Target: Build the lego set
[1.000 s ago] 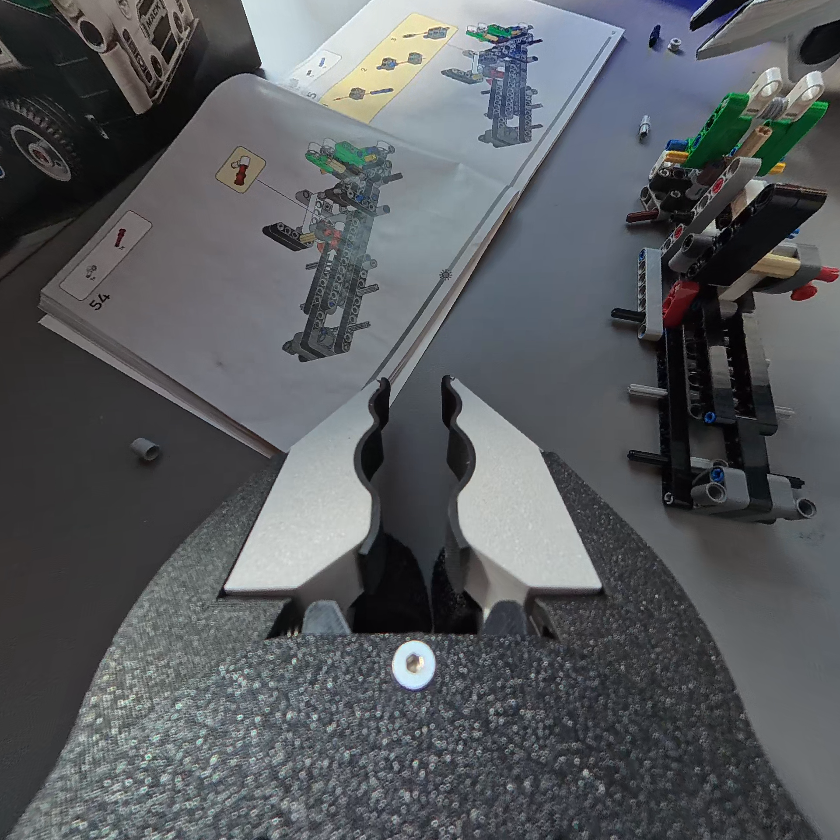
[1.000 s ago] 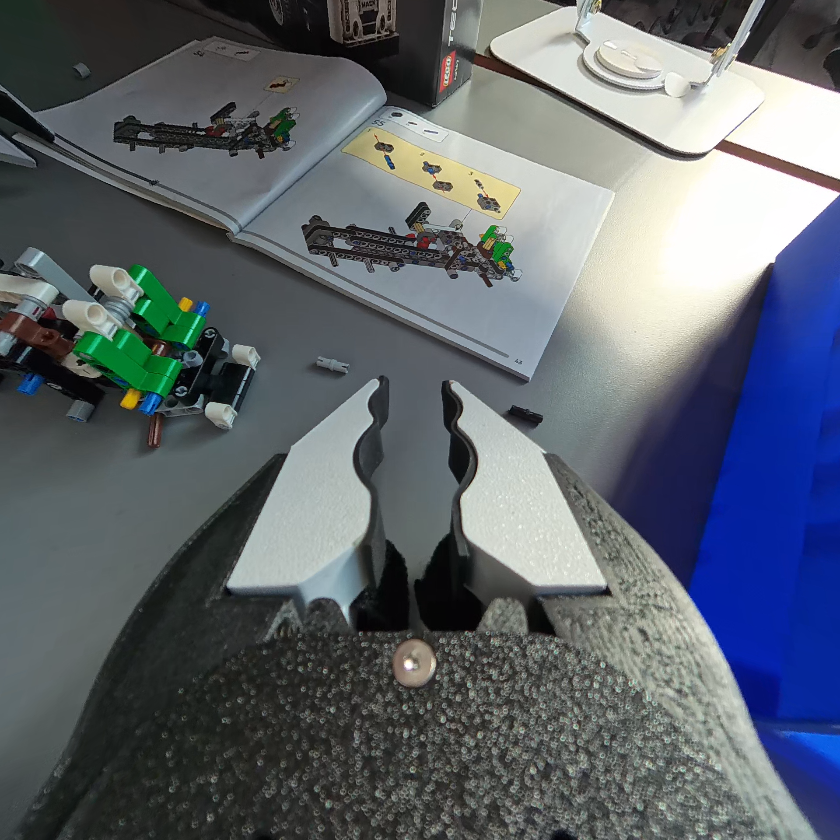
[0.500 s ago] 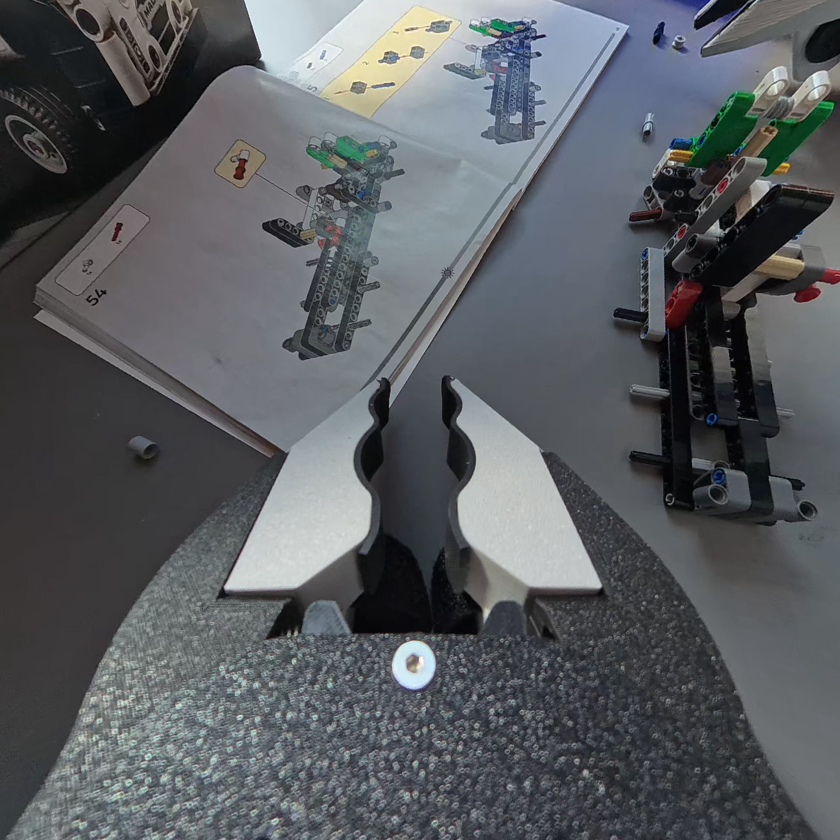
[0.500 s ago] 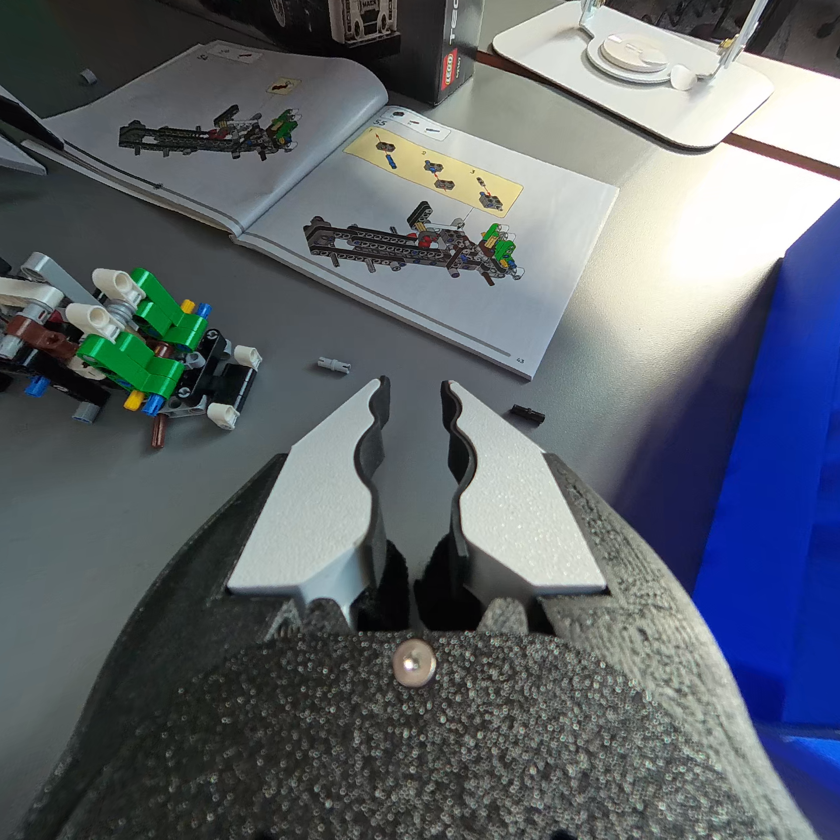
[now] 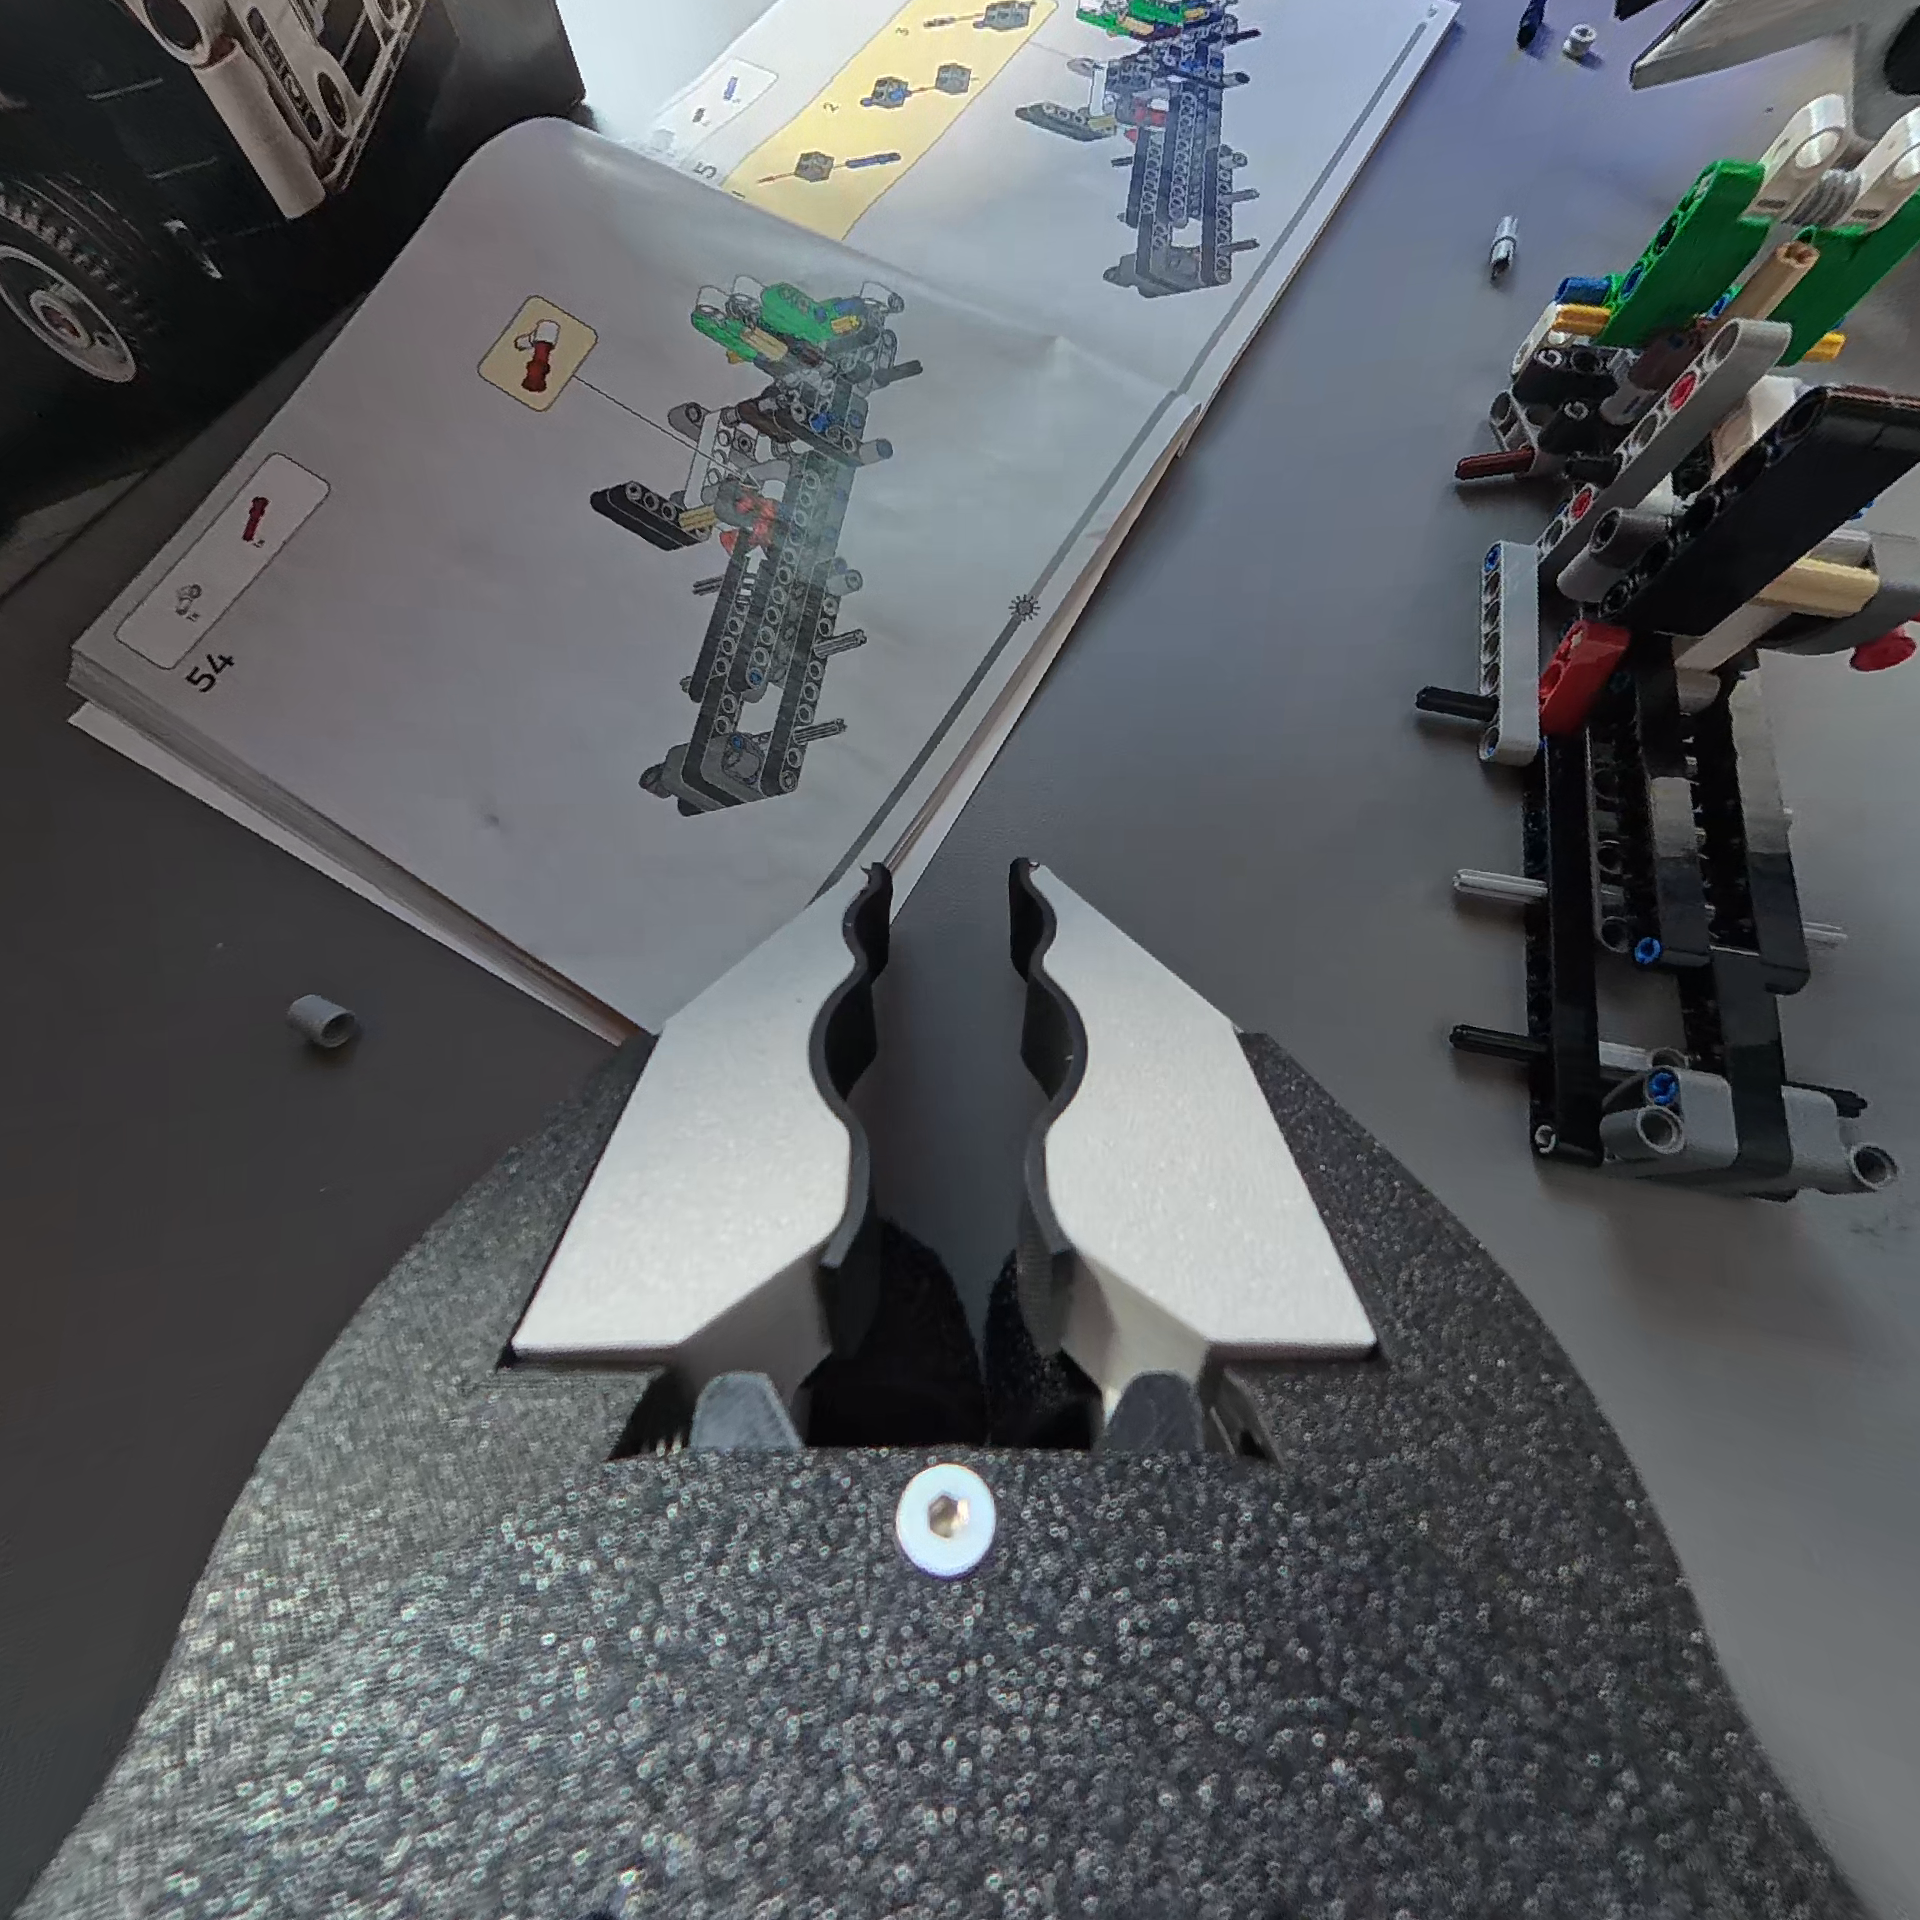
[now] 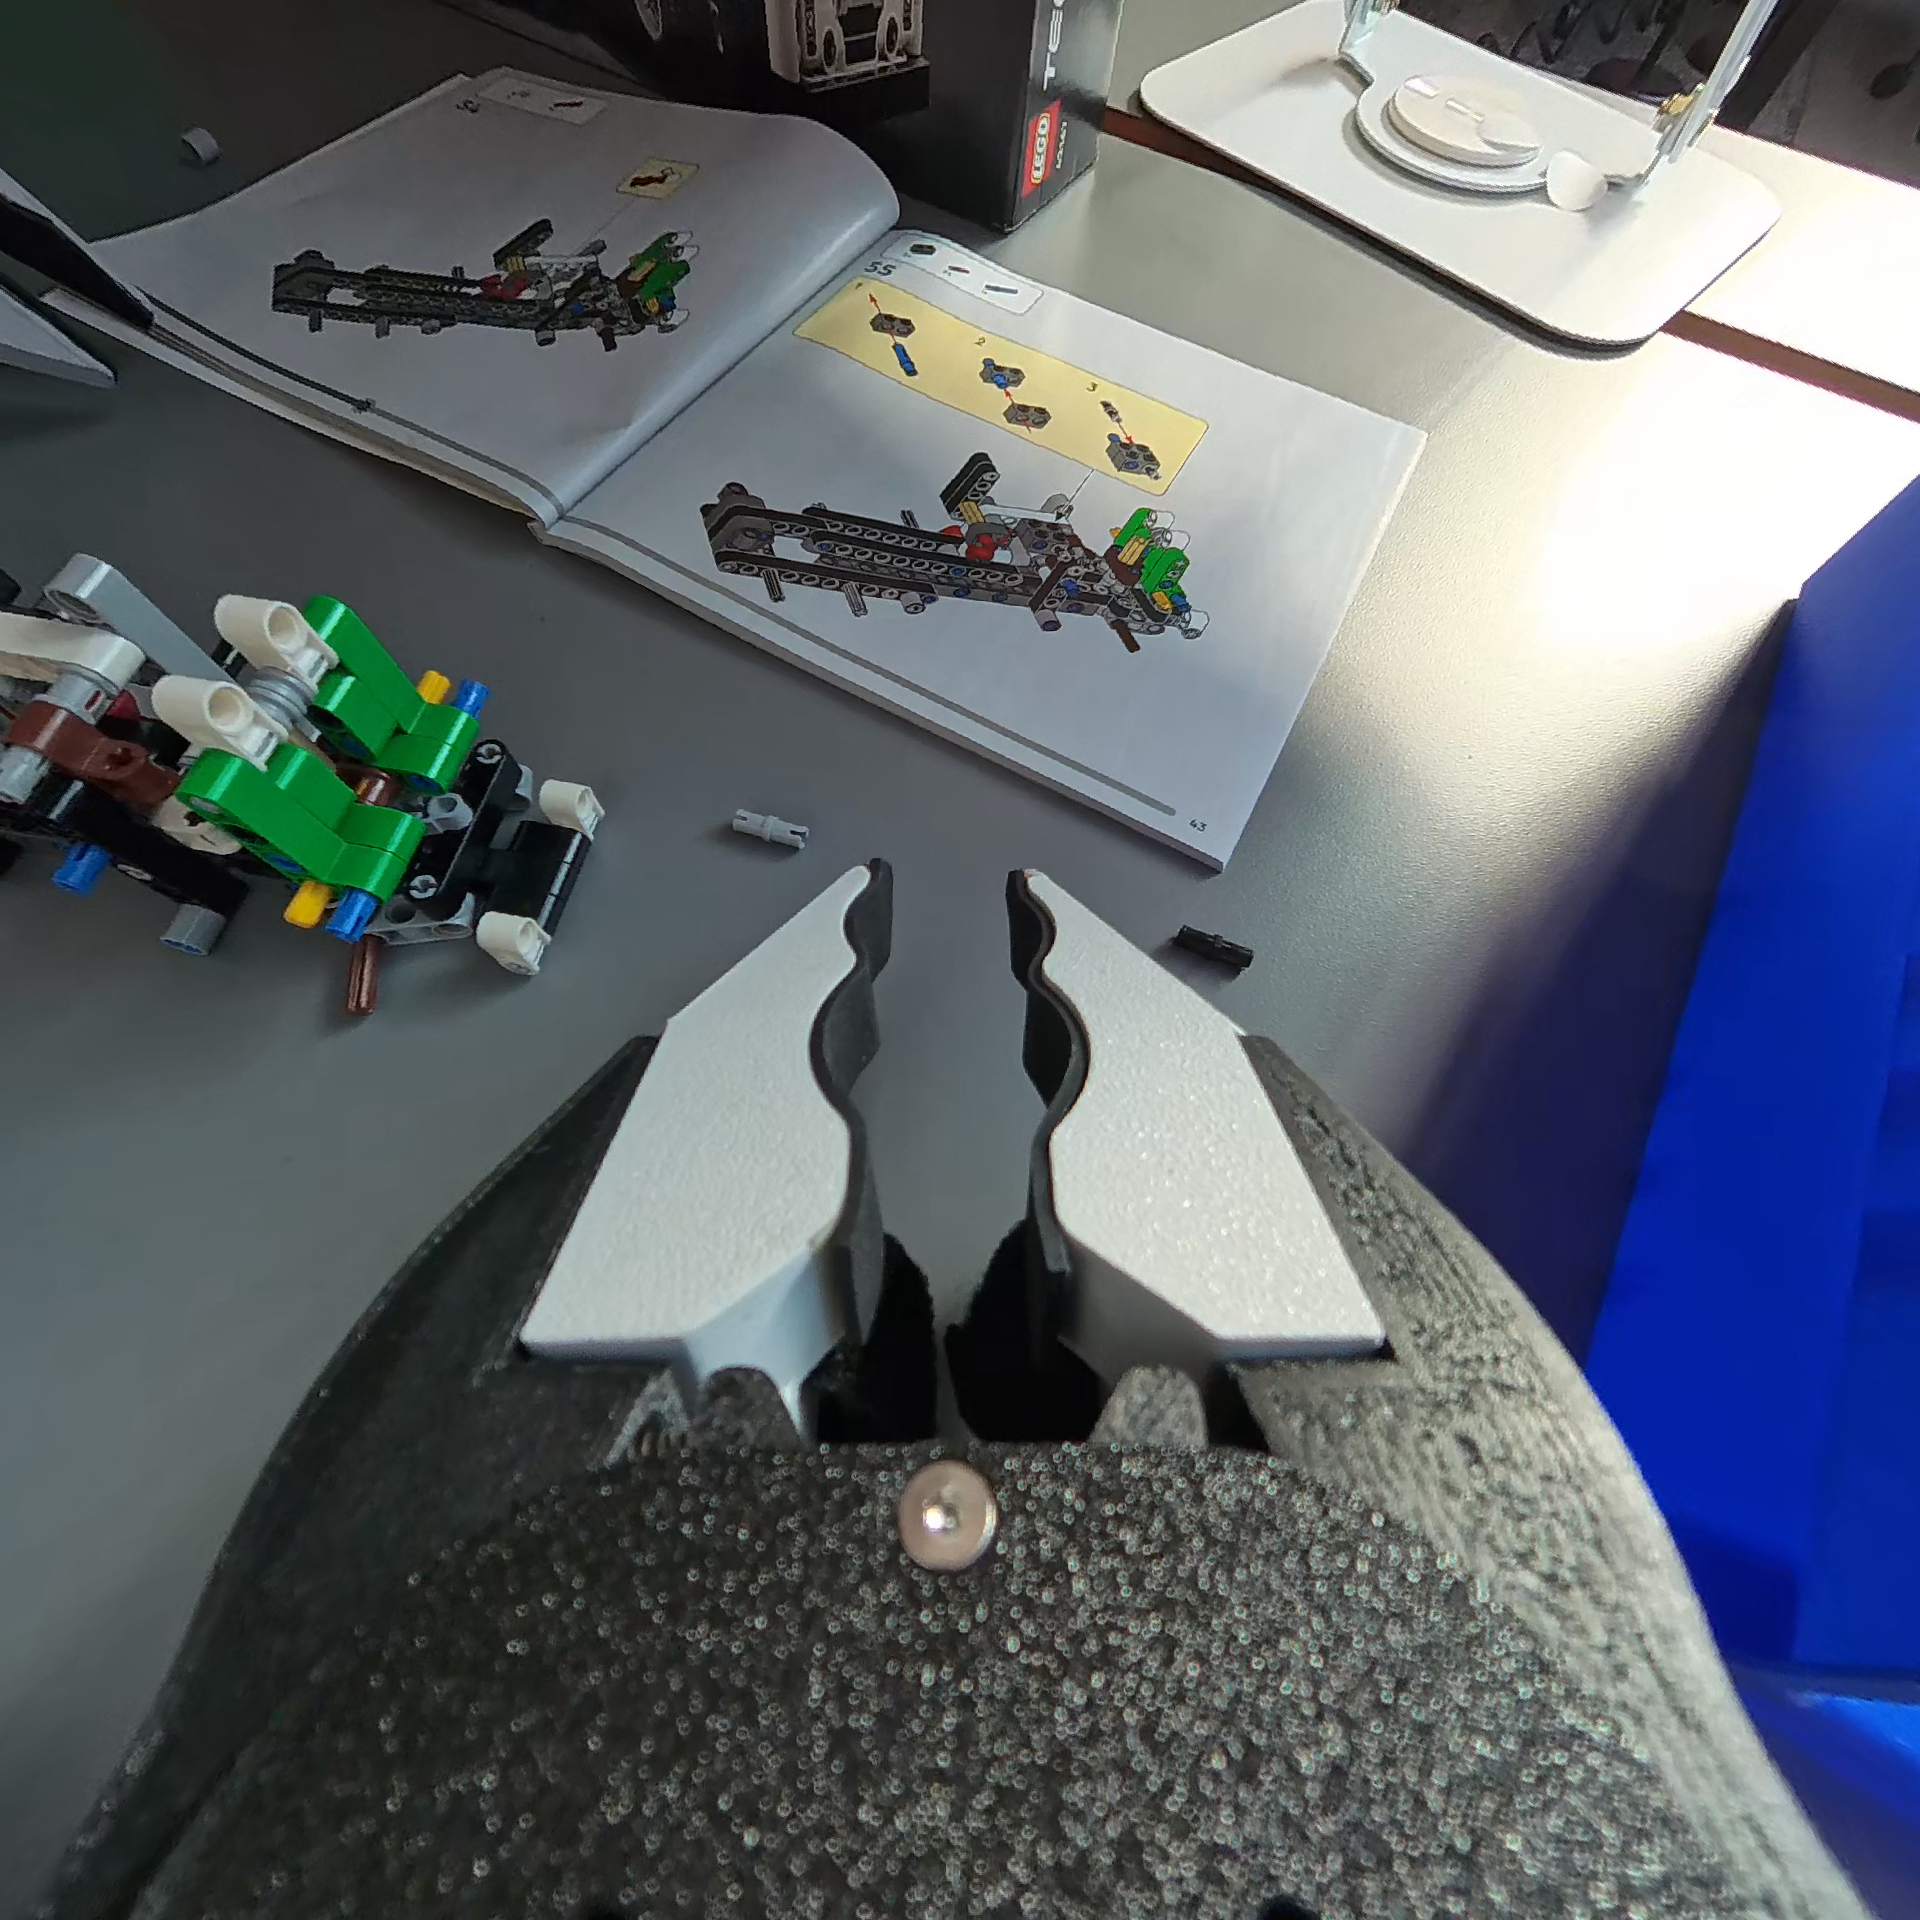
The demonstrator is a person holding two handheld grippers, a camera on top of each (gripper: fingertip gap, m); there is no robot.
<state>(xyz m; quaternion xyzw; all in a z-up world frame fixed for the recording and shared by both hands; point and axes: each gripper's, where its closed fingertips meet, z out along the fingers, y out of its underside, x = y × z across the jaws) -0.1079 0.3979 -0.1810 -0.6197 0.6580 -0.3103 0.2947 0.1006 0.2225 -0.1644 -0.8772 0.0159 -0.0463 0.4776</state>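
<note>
Both tools hang above the grey worktop (image 6: 312, 1195) with nothing in them. The left hand-held gripper (image 5: 951, 873) has its jaws spread a little, bare worktop showing through the gap, its left tip just over the lower corner of the open instruction booklet (image 5: 499, 644). At 3 o'clock from it lies the long black-and-grey brick chassis (image 5: 1662, 935), well apart; at 9 o'clock, a small grey bushing (image 5: 324, 1020) sits loose. The right hand-held gripper (image 6: 948, 878) is likewise parted and holds nothing. Nearest to it: a light grey pin (image 6: 769, 828) just off its left tip at 11 o'clock, and a black pin (image 6: 1214, 949) just beside its right finger at 3 o'clock. The chassis's green end (image 6: 312, 769) lies at 9 o'clock. My judgement: either pin is tiny and lies flat, so a grasp would want the tips square across its length, low, squeezed gently lest it skitter away. Containers: a dark product box (image 6: 1018, 104) stands at 12 o'clock behind the booklet, contents hidden; a blue bin (image 6: 1766, 1039) fills the 3 o'clock edge, inside unseen. A white stand base (image 6: 1455, 208) sits at 1 o'clock.
</note>
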